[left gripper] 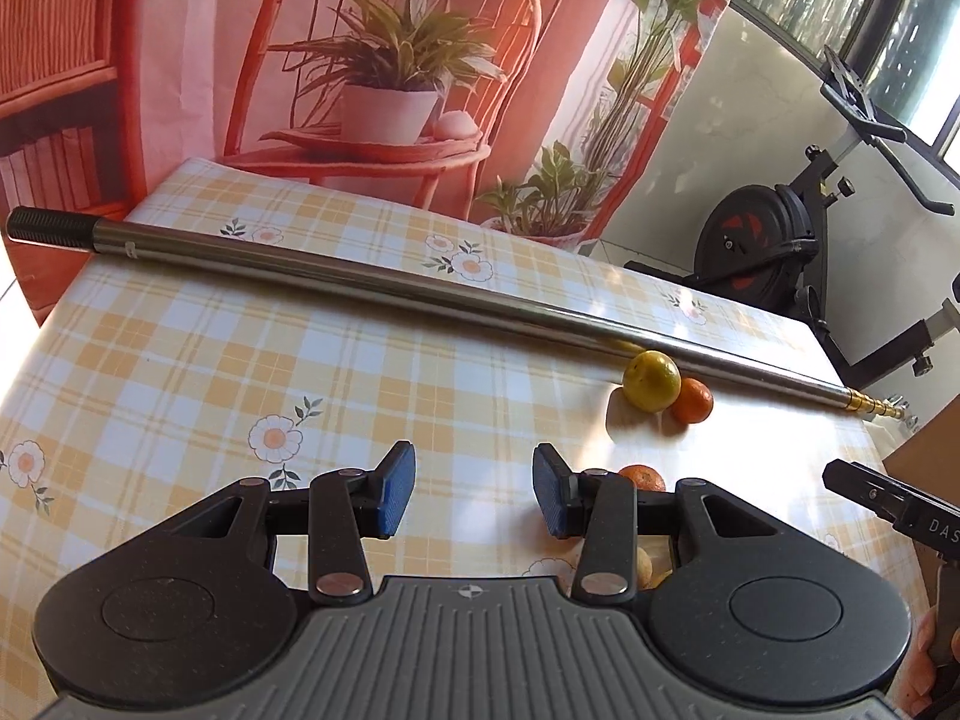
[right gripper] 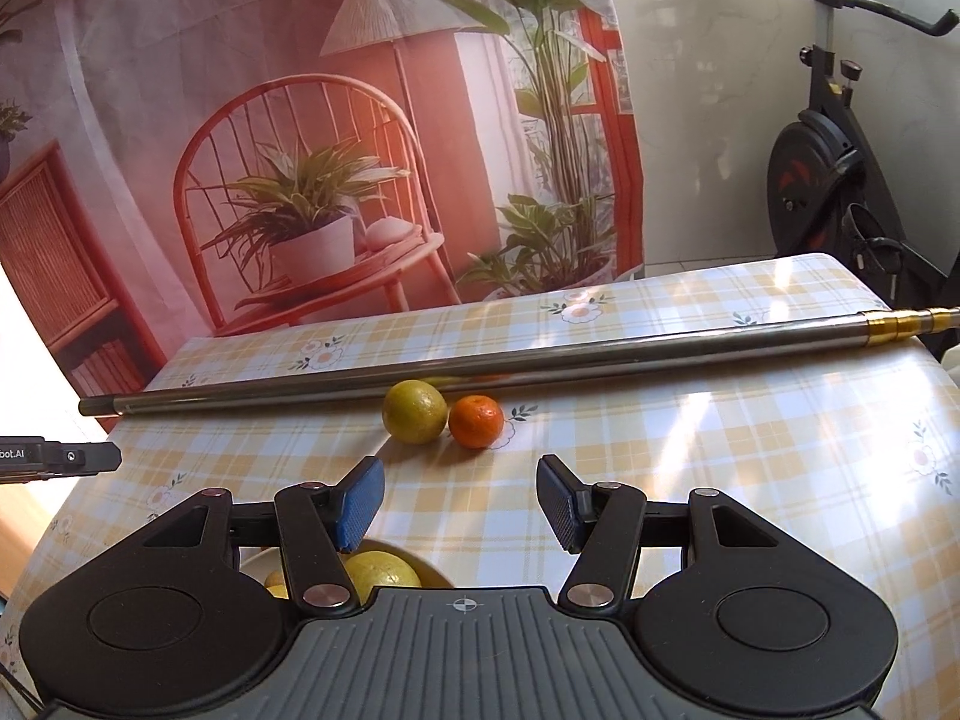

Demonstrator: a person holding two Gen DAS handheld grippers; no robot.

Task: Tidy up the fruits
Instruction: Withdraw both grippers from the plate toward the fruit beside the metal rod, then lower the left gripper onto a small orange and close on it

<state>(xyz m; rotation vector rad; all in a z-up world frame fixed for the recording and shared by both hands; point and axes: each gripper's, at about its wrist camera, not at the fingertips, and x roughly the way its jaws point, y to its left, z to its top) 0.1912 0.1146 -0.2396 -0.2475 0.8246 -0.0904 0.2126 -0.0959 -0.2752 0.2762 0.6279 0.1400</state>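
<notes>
A yellow-green citrus (right gripper: 415, 419) and a small orange tangerine (right gripper: 476, 420) touch each other on the checked tablecloth, just in front of a metal pole. They also show in the left wrist view, the citrus (left gripper: 651, 381) and the tangerine (left gripper: 693, 401). My right gripper (right gripper: 459, 504) is open and empty, a short way before them. Yellow fruits (right gripper: 378, 570) lie under its left finger, partly hidden. My left gripper (left gripper: 474, 489) is open and empty over bare cloth. Another tangerine (left gripper: 643, 477) peeks from behind its right finger.
A long steel telescopic pole (right gripper: 480, 363) lies across the table behind the fruit; it shows in the left wrist view too (left gripper: 360, 282). An exercise bike (right gripper: 840, 168) stands off the table's right. A printed backdrop (right gripper: 300, 150) hangs behind the table.
</notes>
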